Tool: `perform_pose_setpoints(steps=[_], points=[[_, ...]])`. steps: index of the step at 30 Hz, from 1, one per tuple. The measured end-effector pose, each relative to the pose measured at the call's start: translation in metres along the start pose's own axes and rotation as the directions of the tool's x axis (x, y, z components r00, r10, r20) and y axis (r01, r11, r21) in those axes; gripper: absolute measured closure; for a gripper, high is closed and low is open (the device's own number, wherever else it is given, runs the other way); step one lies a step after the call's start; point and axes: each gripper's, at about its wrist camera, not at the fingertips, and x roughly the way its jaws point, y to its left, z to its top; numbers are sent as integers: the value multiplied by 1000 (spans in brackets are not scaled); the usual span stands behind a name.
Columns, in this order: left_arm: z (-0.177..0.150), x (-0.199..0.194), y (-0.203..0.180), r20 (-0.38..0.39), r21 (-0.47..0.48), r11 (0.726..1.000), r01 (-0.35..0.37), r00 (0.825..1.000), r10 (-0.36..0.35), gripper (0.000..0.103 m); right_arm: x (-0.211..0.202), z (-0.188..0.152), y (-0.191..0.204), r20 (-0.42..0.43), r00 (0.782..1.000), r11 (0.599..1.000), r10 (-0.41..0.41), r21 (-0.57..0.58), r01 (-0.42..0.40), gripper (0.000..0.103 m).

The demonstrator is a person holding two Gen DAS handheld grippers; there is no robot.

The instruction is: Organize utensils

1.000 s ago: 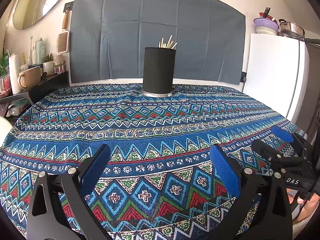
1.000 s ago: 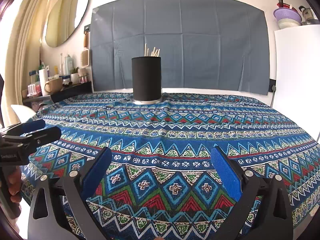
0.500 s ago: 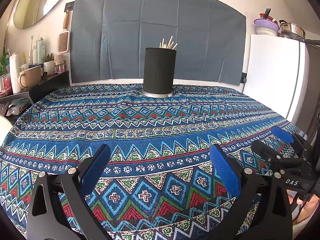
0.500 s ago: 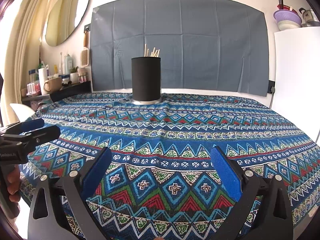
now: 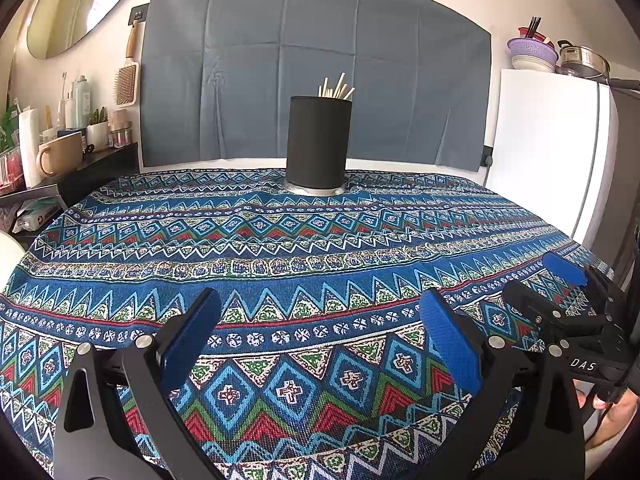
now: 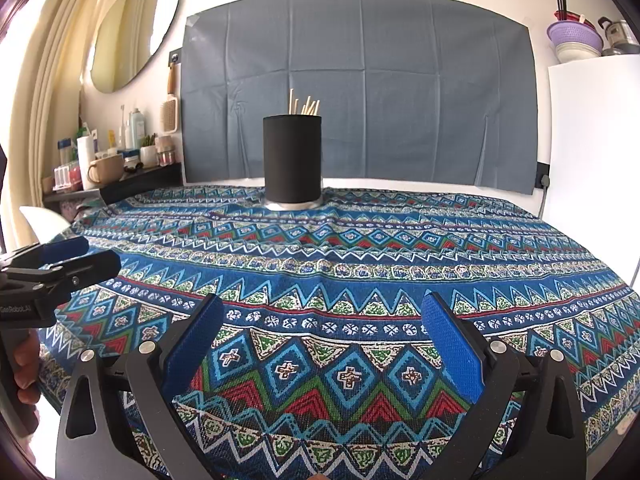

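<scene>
A black cylindrical holder (image 5: pixel 319 144) (image 6: pixel 292 160) stands upright at the far side of the table, with several wooden chopsticks (image 5: pixel 335 89) (image 6: pixel 304 105) sticking out of its top. My left gripper (image 5: pixel 320 320) hovers open over the near edge of the patterned tablecloth (image 5: pixel 320 248), nothing between its blue pads. My right gripper (image 6: pixel 322 318) is likewise open and empty over the near edge. Each gripper shows in the other's view: the right gripper (image 5: pixel 560 280) at the far right, the left gripper (image 6: pixel 80 256) at the far left. No loose utensils lie on the cloth.
A grey sheet (image 5: pixel 312 72) hangs on the back wall. A black shelf (image 5: pixel 92 168) at the left carries a beige mug (image 5: pixel 60 154), bottles and jars. A white fridge (image 5: pixel 548 152) stands at the right with a purple colander (image 5: pixel 532 50) and pot on top. A person's hand (image 5: pixel 612 416) holds the right gripper.
</scene>
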Motion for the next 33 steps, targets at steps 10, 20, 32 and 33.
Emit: perform_pose_setpoints(steps=[10,20,32,33], points=[[0,-1,0,6,3,1000,-4,1000,4,6,-1,0,0,3,1000,1000,-3,0,3,8],[0,-2,-1,9,7,1000,-11,1000,11,6,-2,1,2,4,1000,1000,-2,-4,2,8],[0,-1,-3,7,9,1000,-13,1000,13,6,-1,1,3,3,1000,1000,-1,-3,1,8],[0,-1,-2,5,6,1000,-14,1000,14,6,-1,1,3,3,1000,1000,-1,-4,1,8]])
